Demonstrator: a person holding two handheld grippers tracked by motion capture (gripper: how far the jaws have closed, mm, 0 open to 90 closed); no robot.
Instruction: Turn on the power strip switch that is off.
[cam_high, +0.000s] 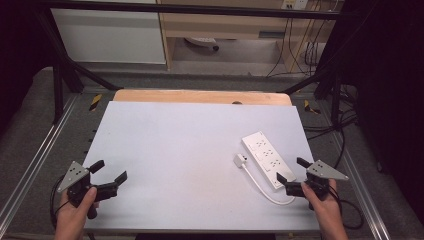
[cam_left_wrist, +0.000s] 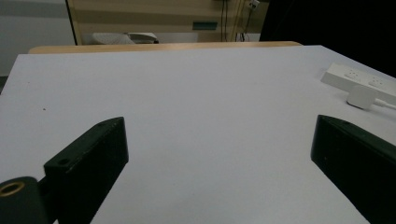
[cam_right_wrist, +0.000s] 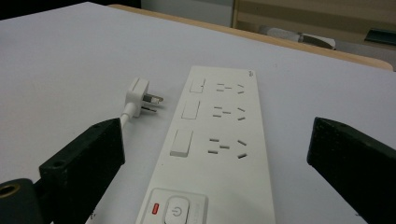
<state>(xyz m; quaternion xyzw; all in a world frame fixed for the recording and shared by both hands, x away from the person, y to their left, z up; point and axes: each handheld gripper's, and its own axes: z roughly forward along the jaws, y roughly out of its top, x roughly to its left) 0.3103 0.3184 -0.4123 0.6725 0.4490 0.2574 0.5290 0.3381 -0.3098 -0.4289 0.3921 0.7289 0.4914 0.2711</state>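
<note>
The right claw (cam_high: 292, 176) is held by the person's right hand (cam_high: 322, 200) at the near right edge of the tabletop (cam_high: 175, 150), with its two black jaws spread wide and nothing gripped between them. Directly ahead of it, a white power strip (cam_high: 268, 159) is laid flat on the tabletop, its near end just in front of the jaw tips. In the right gripper view the power strip (cam_right_wrist: 219, 154) is seen running away from the claw between the two jaws, untouched by either of them; a power button and a small red light are found at the end closest to the claw, and three rows of sockets with switches follow beyond. The strip's white plug (cam_right_wrist: 139, 97) is seen lying on the tabletop just beside the strip, to the left of it from this claw, with its prongs turned toward the strip. The white cable (cam_high: 262, 189) is curved from the plug (cam_high: 240, 159) back to the strip's near end, passing close to the claw.

The left claw (cam_high: 110, 171) is held by the left hand (cam_high: 75, 210) at the near left edge, well apart from the strip. Its jaws are likewise spread apart and hold nothing, and bare tabletop is seen between them in the left gripper view, with the power strip (cam_left_wrist: 362, 79) far off to its right.
</note>
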